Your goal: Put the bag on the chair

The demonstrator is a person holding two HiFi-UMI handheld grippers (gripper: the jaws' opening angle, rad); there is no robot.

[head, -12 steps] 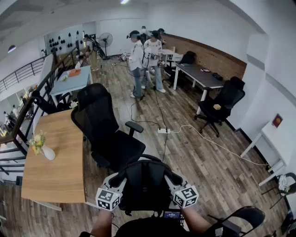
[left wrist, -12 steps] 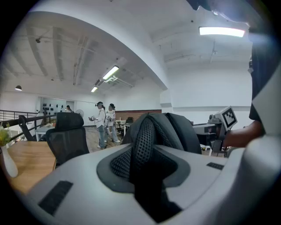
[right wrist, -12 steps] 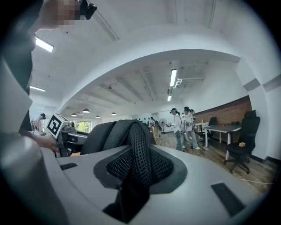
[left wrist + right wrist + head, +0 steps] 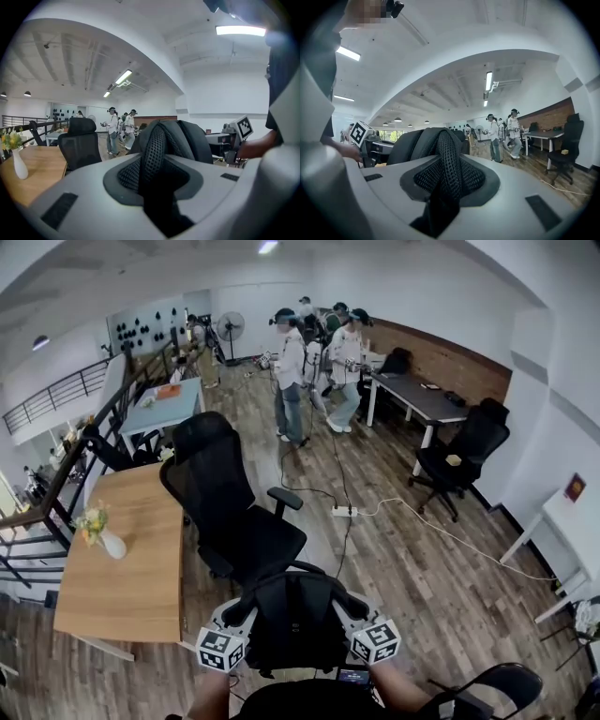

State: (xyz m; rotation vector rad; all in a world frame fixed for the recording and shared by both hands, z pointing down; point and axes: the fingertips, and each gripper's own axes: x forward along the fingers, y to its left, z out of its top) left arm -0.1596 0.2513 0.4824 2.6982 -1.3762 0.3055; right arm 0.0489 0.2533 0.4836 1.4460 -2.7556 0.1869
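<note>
I hold a black backpack point(image 4: 292, 620) up in front of me, just short of the black mesh office chair point(image 4: 246, 526). My left gripper point(image 4: 242, 607) is shut on the left shoulder strap point(image 4: 153, 157), which runs up between its jaws. On the other side, my right gripper point(image 4: 349, 602) is shut on the right strap point(image 4: 446, 171) in the same way. The bag's body point(image 4: 190, 140) rises behind the left jaws and likewise shows as a dark body point(image 4: 410, 145) behind the right jaws. The chair point(image 4: 79, 143) stands empty, its seat facing me.
A wooden desk point(image 4: 131, 587) with a white flower vase point(image 4: 111, 542) lies left of the chair, and a stair railing point(image 4: 56, 484) runs beyond it. A power strip point(image 4: 343, 510) and cables cross the floor. Several people point(image 4: 292, 381) stand at the back. Another black chair point(image 4: 464, 451) is at right.
The head view has shifted, so the chair and the people sit a little further right in the picture. Both grippers still hold the bag as before.
</note>
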